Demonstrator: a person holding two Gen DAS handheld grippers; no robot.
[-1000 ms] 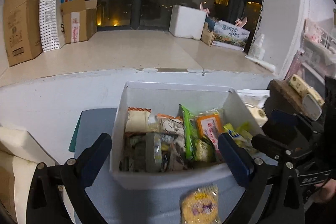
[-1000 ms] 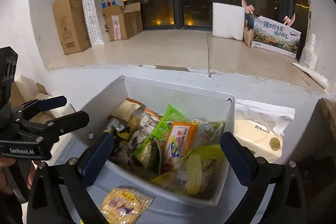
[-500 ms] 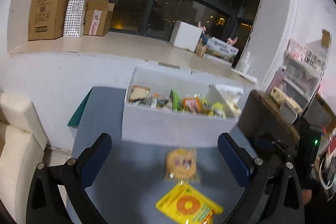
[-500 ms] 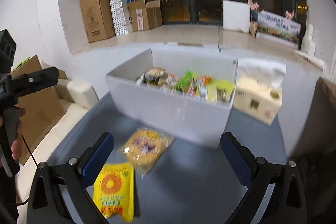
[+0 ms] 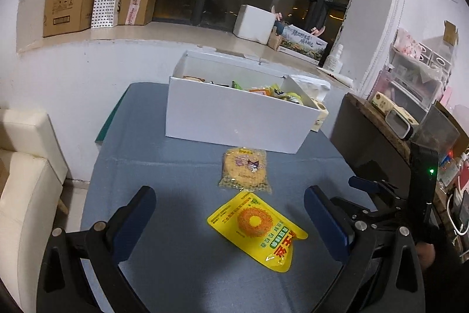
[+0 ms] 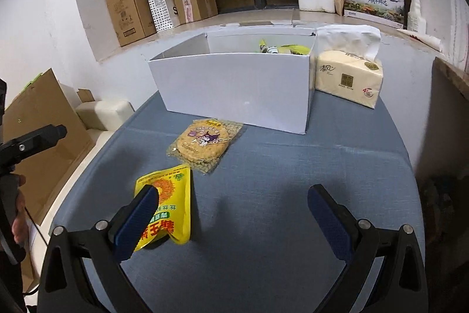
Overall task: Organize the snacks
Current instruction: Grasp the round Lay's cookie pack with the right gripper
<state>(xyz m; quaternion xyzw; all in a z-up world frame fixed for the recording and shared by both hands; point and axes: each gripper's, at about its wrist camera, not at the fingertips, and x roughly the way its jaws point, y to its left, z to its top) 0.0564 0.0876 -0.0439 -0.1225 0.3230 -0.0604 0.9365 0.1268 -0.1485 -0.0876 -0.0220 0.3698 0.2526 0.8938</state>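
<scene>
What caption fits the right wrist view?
Open right hand-held gripper above two snack packs before the white box.

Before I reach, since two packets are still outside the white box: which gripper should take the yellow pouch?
Left, probably. The left gripper is open with the flat yellow pouch lying between its fingers; the right gripper sees it off beside one finger.

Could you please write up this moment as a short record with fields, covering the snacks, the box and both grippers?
surface: blue tablecloth
box: white box, open, holding assorted snacks
loose snacks: yellow pouch and clear round-cracker packet, both flat in front of the box
beside box: tissue pack
left hand-held gripper: open, empty, above the pouch
right hand-held gripper: open, empty
</scene>
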